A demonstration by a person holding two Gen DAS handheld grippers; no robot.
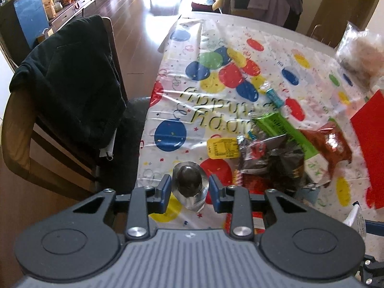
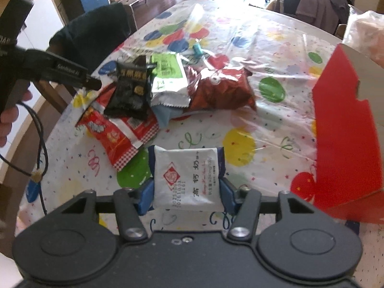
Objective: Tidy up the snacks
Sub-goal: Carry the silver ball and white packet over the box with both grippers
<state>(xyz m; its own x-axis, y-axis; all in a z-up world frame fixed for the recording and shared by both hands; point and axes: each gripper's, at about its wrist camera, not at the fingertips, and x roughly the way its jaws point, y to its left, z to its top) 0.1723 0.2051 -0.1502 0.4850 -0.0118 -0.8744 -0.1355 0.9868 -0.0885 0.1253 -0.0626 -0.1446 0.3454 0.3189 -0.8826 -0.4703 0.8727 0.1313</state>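
Sitting between right tool (image 2: pixel 186 192) pads (squeezed): white packet (image 2: pixel 187 177).

We saw a balloon-patterned tablecloth (image 2: pixel 240 124), a red box (image 2: pixel 345 129), a black packet (image 2: pixel 132 91) and a white, blue-edged packet (image 2: pixel 187 175).

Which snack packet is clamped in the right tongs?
The white rectangular packet with blue ends and a red diamond logo, pinched between the right tongs. The black, red, green-white and maroon packets lie piled beyond.
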